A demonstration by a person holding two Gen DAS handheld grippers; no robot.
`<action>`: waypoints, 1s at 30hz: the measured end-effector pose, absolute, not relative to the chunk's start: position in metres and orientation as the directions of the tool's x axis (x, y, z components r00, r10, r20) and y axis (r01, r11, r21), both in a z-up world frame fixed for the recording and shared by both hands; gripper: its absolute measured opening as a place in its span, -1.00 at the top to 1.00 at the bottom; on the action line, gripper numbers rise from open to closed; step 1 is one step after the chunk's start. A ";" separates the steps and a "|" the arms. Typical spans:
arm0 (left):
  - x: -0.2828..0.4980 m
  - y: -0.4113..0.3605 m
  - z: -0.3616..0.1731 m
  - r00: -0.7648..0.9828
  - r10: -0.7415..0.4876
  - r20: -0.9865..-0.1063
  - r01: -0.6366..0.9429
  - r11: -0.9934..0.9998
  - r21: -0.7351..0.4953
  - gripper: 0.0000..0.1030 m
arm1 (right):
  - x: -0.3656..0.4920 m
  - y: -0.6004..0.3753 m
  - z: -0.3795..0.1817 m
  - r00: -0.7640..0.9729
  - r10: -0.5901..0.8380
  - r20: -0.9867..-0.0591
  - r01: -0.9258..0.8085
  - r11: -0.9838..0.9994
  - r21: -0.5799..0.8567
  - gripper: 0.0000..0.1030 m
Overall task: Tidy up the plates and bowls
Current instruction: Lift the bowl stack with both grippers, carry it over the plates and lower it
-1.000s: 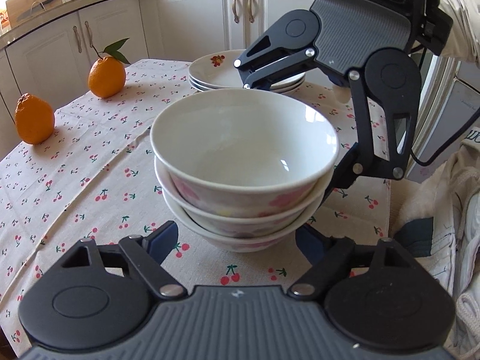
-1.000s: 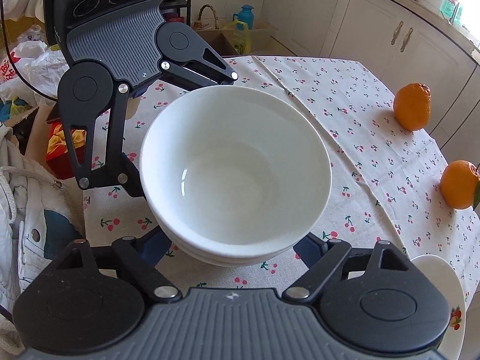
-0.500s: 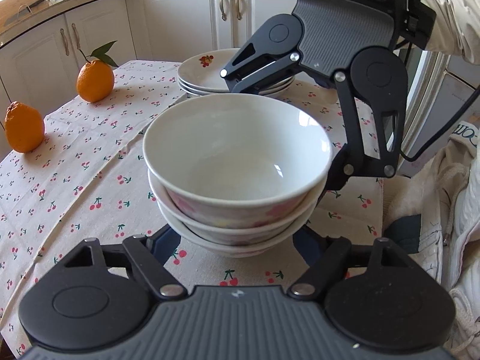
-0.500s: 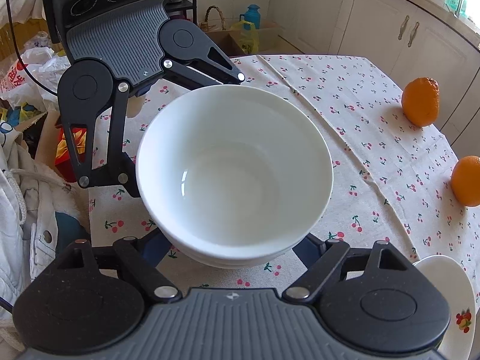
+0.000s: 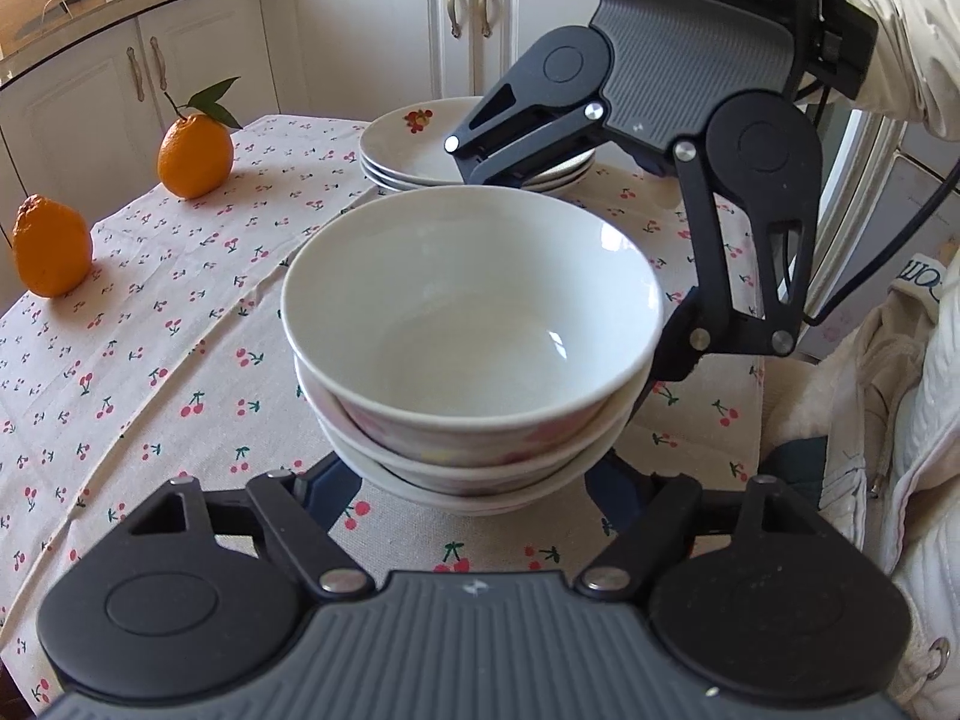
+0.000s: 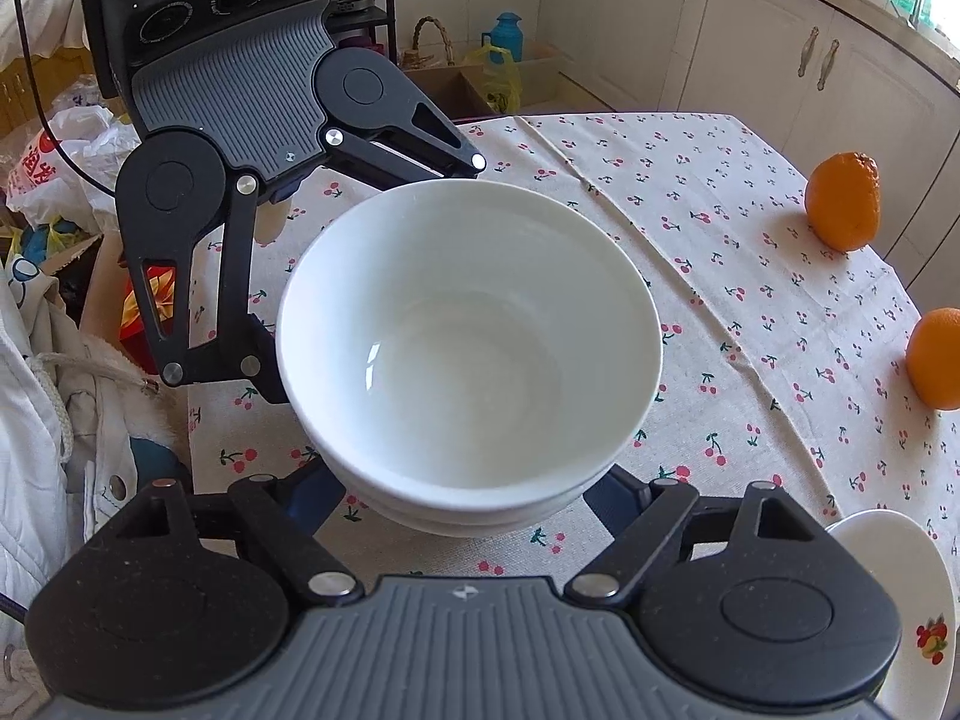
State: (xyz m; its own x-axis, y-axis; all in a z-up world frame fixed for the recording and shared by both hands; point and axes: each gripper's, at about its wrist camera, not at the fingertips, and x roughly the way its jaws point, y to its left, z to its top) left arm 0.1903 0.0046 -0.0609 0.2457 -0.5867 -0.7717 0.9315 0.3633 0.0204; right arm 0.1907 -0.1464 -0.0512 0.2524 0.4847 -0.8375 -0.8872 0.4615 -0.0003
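Closest to each wrist camera, a stack of three nested white ceramic bowls (image 5: 474, 354) is sitting between both tools, over the cherry-print cream tablecloth (image 5: 150, 360). Whether the stack is resting on the cloth or hanging just above it cannot be told. The left black two-finger gripper (image 5: 474, 483) is standing with its jaws spread wide, one blue-padded finger (image 5: 327, 489) reaching under each side of the lowest bowl; actual contact is hidden by the bowls. The right black two-finger gripper (image 6: 474, 489) is doing the same from the opposite side, jaws equally wide, tips also hidden under the stack. The two tools are facing each other across the bowls. The top bowl is showing pink markings on its outer wall in the left view.

Beyond the stack, a pile of white plates with a red fruit motif (image 5: 420, 150) is lying on the cloth, near the table's far edge. Further left, two oranges (image 5: 195, 156) are sitting well apart from the bowls, one with a green leaf. White kitchen cabinets (image 5: 372, 30) are standing behind.
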 end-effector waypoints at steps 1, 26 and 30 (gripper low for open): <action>0.190 0.004 -0.060 0.251 -0.586 -0.770 0.930 0.366 0.025 -0.57 | 0.191 -0.147 -0.050 0.254 0.485 -0.837 -0.887 0.462 -0.002 -0.72; 0.221 -0.089 -0.023 0.274 -0.644 -0.714 0.949 0.300 0.094 -0.57 | 0.198 -0.239 -0.001 0.401 0.438 -0.805 -0.833 0.540 -0.121 -0.72; 0.232 -0.112 -0.023 0.270 -0.659 -0.702 0.956 0.272 0.111 -0.57 | 0.203 -0.261 0.003 0.427 0.418 -0.802 -0.813 0.566 -0.137 -0.72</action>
